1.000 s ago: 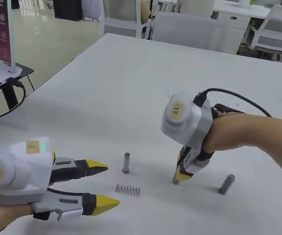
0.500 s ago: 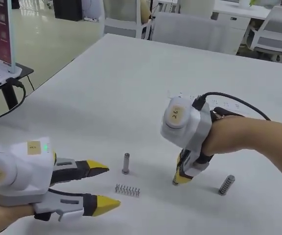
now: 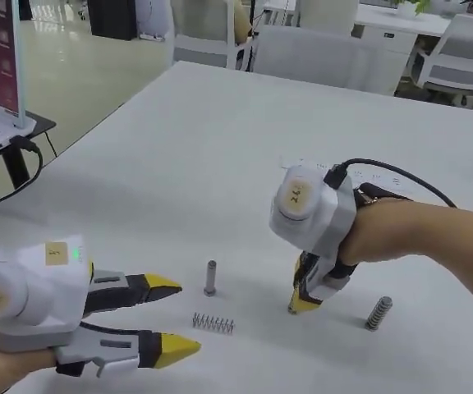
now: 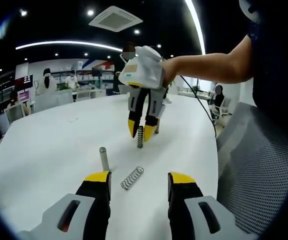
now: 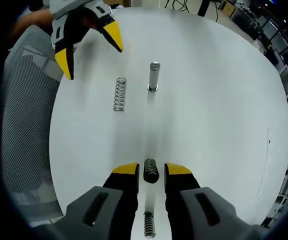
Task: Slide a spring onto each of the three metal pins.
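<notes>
Hardly anything has shifted: the right gripper [image 3: 297, 304] still straddles the upright spring-clad pin [image 5: 150, 171], fingers parted just clear of it. The loose spring [image 4: 132, 178] lies flat on the counter [image 3: 220, 164], straight ahead of the left gripper [image 3: 181, 316], whose fingers are spread and empty. Its long axis runs roughly along them, the bare pin [image 4: 104, 158] stands just beside it, and the left gripper is nearer.

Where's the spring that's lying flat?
In the head view, the flat spring lies on the table, just right of the left gripper and in front of the bare pin.
</notes>
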### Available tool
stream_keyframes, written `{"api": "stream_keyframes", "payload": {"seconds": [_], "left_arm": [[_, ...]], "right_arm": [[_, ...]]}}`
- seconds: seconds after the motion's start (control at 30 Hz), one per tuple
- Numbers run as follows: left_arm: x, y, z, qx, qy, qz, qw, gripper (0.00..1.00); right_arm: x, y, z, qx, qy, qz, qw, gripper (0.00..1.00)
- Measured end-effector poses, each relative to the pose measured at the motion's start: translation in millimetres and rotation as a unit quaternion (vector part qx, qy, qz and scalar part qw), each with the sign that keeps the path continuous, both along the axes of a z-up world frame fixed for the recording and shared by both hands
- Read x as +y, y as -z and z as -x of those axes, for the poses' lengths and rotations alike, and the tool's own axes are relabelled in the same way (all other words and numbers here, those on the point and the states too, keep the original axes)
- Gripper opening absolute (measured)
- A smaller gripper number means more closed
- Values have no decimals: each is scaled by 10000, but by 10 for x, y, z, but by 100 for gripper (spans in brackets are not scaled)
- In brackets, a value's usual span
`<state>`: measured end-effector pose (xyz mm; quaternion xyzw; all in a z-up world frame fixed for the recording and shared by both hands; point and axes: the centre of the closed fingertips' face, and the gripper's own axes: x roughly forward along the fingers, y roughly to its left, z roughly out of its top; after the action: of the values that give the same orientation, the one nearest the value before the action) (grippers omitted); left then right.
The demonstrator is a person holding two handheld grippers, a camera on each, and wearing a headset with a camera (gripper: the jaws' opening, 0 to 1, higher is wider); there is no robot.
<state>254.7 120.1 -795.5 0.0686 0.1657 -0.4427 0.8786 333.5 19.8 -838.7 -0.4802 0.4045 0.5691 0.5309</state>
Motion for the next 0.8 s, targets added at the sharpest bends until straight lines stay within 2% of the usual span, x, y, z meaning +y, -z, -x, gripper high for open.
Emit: {"api": "stream_keyframes", "payload": {"seconds": [0.3, 0.53, 0.8], "left_arm": [[-15, 2, 11, 1, 23, -27, 10000, 39], [-9, 13, 32, -6, 20, -61, 10000, 39], [14, 0, 39, -42, -19, -73, 10000, 39]], "right_arm": [[74, -110, 27, -81, -27, -195, 9998, 20], [198, -203, 111, -71, -116, -390, 9991, 20], [349, -236, 240, -80, -325, -468, 9983, 20]]}}
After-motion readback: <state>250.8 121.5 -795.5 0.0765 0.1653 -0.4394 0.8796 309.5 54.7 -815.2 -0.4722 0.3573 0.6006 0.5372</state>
